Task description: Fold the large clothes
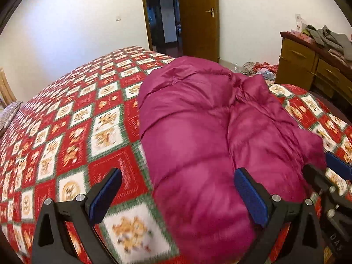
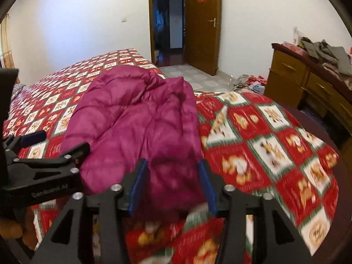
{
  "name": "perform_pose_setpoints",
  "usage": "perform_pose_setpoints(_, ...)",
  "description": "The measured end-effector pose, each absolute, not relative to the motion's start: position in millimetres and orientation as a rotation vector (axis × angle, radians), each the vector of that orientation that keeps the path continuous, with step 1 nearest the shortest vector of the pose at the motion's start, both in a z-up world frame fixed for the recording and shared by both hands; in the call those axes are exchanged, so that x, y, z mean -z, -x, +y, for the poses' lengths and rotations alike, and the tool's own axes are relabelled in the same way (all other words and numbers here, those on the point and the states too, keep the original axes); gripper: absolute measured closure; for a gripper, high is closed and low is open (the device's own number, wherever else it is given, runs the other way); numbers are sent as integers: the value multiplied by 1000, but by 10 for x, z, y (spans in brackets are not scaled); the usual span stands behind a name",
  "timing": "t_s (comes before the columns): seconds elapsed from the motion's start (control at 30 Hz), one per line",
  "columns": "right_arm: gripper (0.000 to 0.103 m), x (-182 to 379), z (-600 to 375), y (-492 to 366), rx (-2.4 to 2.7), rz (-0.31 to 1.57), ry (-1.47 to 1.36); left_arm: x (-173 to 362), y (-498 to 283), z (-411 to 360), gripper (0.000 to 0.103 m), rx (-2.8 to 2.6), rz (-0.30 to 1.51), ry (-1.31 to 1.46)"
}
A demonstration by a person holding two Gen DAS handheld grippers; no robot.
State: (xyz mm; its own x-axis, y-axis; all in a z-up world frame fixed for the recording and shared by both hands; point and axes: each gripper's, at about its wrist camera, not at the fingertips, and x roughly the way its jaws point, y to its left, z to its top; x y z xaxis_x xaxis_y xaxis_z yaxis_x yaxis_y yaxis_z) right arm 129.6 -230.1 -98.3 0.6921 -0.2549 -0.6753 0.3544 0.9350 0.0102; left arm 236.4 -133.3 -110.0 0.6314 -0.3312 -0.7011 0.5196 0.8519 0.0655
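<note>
Left wrist view: my left gripper (image 1: 176, 193) stands wide apart and grips nothing, its blue pads (image 1: 250, 198) straddling the near left flank of the magenta quilted down jacket (image 1: 209, 121), which lies on the bed's red-and-white checked cartoon bedspread (image 1: 66, 132). The jacket already looks folded lengthwise into a puffy bundle; its long axis runs from the near edge of the bed away toward the open brown wooden door (image 1: 198, 17). My right gripper (image 1: 330, 171) shows at the right edge, just beside the bundle's near right corner.

Right wrist view: my right gripper (image 2: 173, 184) is moderately wide, the jacket's (image 2: 136, 114) near end lying between its fingers; I cannot tell whether the pads touch the fabric — motion blur hides it. My left gripper (image 2: 55, 145) sits level at the left, alongside the jacket's left side. Both tools point forward and slightly down along the jacket's axis and seem about equally near its near end. I judge the next move to be a cross-fold carrying this end away toward the far end.
</note>
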Motion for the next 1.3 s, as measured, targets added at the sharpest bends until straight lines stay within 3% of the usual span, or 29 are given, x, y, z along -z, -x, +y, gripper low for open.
perform_pose_setpoints(0.03, 37, 999, -2255, -1245, 344, 727, -139, 1104, -2291, -1269, 1, 493, 740, -263)
perform_pose_setpoints(0.47, 36, 1145, -2039, -644, 340, 735, -224, 1275, -1453, -743, 1, 428, 724, -259)
perform_pose_setpoints(0.63, 31, 1126, -1952, -454, 310, 741, -259, 1213, -1170, -537, 1, 432, 701, -226)
perform_pose_setpoints(0.83, 31, 986, -1874, -242, 267, 730, -294, 1010, -969, -410, 1, 361, 705, -221)
perform_pose_setpoints(1.13, 14, 286, -1858, 167, 311, 463, -277, 382, -651, -240, 1, 333, 509, -151)
perform_pose_setpoints(1.3, 12, 3, -1857, 369, 341, 320, -266, 110, -495, -145, 1, 339, 421, -104)
